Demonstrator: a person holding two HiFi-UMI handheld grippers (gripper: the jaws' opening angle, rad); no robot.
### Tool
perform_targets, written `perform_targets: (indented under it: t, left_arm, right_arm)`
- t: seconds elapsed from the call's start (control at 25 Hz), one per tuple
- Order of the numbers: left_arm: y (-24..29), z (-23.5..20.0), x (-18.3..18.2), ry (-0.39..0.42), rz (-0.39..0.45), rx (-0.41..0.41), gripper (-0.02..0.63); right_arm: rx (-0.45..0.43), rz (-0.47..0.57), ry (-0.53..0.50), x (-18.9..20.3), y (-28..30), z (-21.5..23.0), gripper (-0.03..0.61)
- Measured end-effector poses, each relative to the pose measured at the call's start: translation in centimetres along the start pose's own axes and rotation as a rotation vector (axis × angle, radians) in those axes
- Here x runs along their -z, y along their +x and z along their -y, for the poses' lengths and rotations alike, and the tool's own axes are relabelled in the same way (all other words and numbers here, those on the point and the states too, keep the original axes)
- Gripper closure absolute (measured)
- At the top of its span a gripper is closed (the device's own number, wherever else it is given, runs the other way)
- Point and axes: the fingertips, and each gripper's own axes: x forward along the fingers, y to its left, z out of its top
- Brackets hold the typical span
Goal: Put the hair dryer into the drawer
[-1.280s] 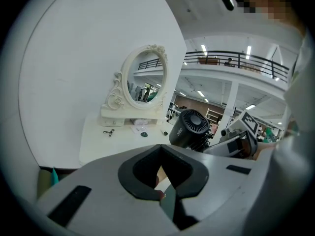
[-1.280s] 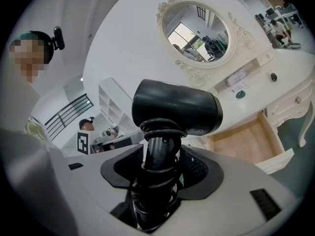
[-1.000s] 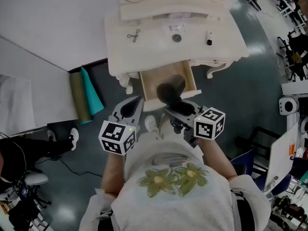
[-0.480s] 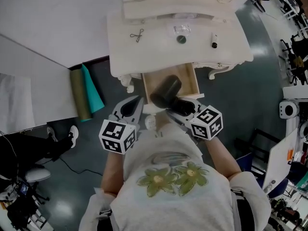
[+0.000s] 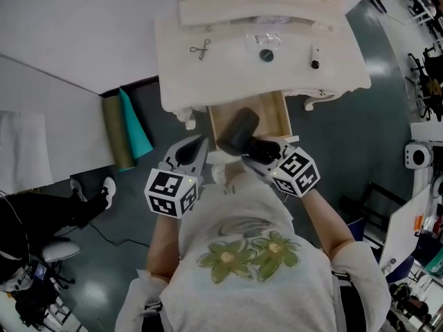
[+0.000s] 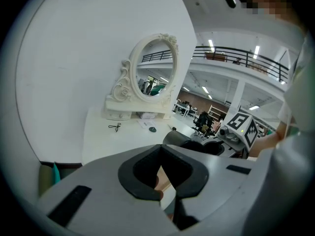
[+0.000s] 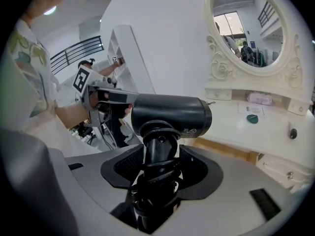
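Drawer [image 5: 270,116] open under white dressing table [image 5: 208,81]; floor [image 5: 346,137] dark grey.

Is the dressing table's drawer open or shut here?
Open: the drawer juts out from the dressing table, its wooden bottom exposed.

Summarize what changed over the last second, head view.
The hair dryer, still clamped by its handle in the right gripper, turned: its barrel swung from the middle of the open drawer toward the drawer's front left. Nothing was let go. The left gripper stays shut and empty by the drawer front, and the drawer stays open.
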Motion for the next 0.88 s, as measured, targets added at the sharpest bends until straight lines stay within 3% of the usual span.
perform_targets:
  t: [0.44,0.88]
  left_arm:
    - [1.0,-0.6,1.6,-0.015,-0.049,-0.007,0.604]
    - [2.5,-0.7,2.1,-0.014,-0.08,-0.006,0.604]
  right_arm:
    - [-0.062,-0.067,-0.13,1.3,2.0,1.0,0.345]
    - [-0.12,-0.123,-0.186,2.7,3.4,2.4,0.345]
